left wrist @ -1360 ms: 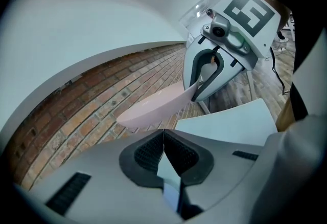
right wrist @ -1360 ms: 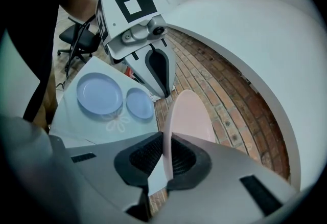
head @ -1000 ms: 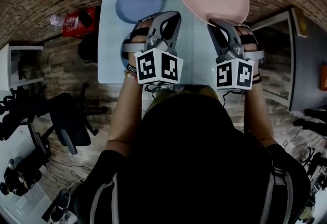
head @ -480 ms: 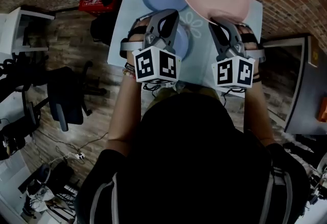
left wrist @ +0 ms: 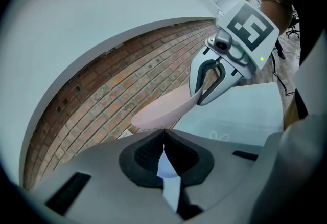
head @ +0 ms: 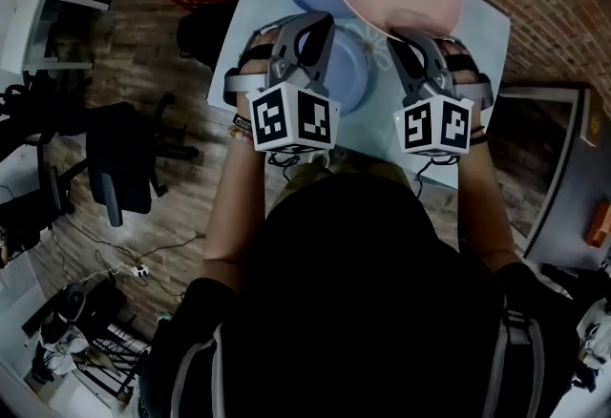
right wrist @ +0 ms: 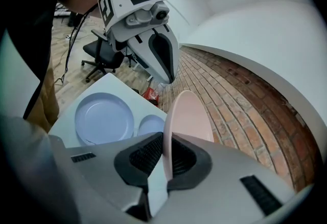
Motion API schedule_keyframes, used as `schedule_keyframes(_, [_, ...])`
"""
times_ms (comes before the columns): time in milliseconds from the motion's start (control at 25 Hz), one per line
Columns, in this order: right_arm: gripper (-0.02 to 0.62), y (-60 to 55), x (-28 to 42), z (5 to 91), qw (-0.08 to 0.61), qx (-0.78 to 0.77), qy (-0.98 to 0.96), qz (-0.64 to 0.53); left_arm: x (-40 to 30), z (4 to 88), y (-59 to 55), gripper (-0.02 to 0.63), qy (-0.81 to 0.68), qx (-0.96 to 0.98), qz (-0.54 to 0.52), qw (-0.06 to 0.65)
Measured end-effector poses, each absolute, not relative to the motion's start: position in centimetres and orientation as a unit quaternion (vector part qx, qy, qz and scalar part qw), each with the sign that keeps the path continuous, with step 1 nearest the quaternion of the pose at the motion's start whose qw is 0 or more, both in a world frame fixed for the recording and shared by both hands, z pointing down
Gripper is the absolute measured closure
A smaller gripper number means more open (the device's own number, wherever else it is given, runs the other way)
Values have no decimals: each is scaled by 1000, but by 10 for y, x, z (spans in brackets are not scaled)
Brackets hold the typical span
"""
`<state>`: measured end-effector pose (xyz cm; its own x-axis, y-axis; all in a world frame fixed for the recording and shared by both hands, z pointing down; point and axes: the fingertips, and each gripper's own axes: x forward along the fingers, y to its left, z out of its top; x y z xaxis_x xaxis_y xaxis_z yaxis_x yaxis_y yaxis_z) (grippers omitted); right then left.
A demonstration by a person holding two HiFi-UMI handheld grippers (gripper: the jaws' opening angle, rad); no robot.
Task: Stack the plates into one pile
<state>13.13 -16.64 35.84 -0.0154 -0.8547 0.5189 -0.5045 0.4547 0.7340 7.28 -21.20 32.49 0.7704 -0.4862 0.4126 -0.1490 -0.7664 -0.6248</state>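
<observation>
Right tongs [right wrist: 166, 159]: were closed on the near rim of the pink plate [right wrist: 190, 115]. The plate was held up in the air, tilted, above the far right part of the table [head: 482, 30].
Left tongs [left wrist: 163, 154]: were closed, the pads met and nothing was gripped between them. They were held over the big blue plate [right wrist: 103, 118].
Plates on the table: the big blue plate lay nearer to the person and the small blue plate [right wrist: 151, 126] lay just behind it. Whether the two touched could not be told.
Step in hand: the pink plate was being carried. It was not yet set down, and no pile was made yet.
Next move: it was judged that the pink plate must be brought level, lowered onto a blue plate and let go only when it rested flat. The left tongs would have to be moved aside first.
Edges: the table was small, and the big blue plate lay near its near edge, so a push there could be risky.
Open room: bare table was seen on the right side. A brick wall [left wrist: 102, 100] stood behind the table, and a chair [head: 119, 168] stood well apart on the left.
</observation>
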Motion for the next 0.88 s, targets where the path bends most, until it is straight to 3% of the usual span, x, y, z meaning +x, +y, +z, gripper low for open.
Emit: schedule_keyframes(880, [548,-277,87,499,542,371,-745,-118,14,376,-285,583,207,-889,-327,246])
